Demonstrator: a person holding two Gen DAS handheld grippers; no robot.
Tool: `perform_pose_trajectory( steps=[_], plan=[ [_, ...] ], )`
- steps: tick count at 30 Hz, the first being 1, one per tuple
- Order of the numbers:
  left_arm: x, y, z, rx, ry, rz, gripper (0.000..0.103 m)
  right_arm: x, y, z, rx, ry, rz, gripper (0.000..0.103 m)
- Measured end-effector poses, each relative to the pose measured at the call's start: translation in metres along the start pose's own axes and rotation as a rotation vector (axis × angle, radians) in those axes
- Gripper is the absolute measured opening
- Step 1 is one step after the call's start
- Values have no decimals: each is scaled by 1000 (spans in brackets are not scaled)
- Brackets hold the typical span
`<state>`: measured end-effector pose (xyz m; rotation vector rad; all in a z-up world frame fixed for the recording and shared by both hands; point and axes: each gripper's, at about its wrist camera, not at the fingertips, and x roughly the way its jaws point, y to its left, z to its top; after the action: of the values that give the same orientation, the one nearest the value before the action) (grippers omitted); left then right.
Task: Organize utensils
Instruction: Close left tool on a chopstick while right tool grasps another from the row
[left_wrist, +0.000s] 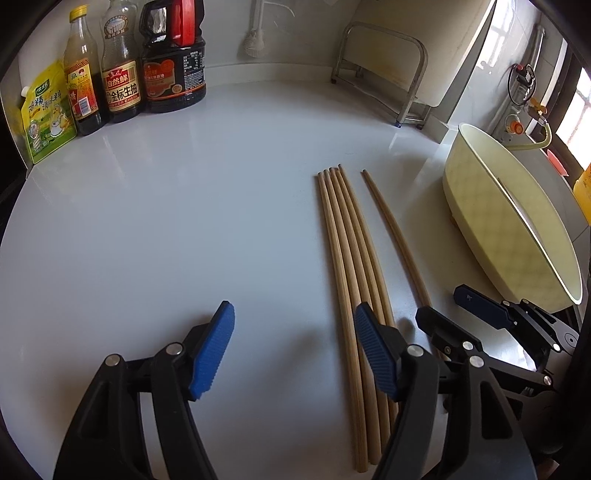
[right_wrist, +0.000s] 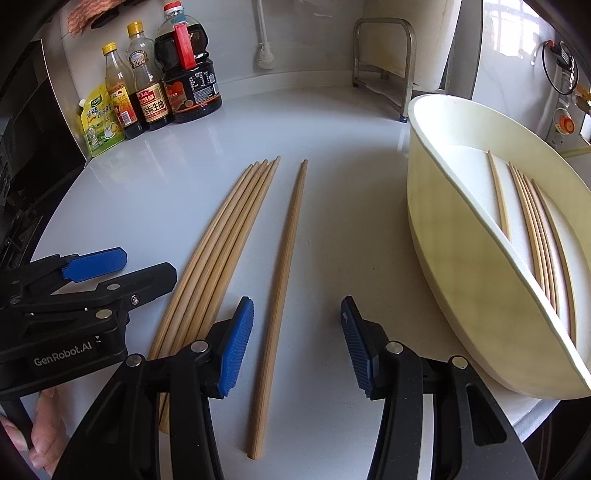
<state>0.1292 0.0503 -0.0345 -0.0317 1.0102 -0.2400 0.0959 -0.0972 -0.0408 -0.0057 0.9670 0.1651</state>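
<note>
The left gripper (left_wrist: 293, 354) hangs spread wide beside bundled chopsticks (left_wrist: 351, 280) on the counter (left_wrist: 184, 221).

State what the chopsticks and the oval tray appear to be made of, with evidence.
Chopsticks: probably bamboo or wood, tan, matte, faint lengthwise grain.
Oval tray: likely plastic, cream, smooth, thin moulded rim; the material isn't certain.

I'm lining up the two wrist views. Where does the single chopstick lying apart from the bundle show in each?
Left wrist: the single chopstick lies right of centre, between the bundle and the tub.
Right wrist: it runs up the centre, right of the bundle.
Shared landmark: the dark sauce jug.
</note>
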Motion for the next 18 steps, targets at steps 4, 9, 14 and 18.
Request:
perform_pose_trajectory(
  steps=[4, 9, 14, 18],
  plan=[
    [4, -1, -1, 11, 12, 12, 67, -1, -7, 0, 25, 1, 0, 47],
    [6, -5, -1, 23, 12, 25, 67, -1, -12, 1, 34, 2, -6, 47],
    [7, -7, -1, 33, 10, 47, 67, 0, -14, 1, 36, 2, -10, 47],
    [8, -8, -2, 44, 16, 81, 67, -1, -14, 0, 35, 2, -11, 47]
  ],
)
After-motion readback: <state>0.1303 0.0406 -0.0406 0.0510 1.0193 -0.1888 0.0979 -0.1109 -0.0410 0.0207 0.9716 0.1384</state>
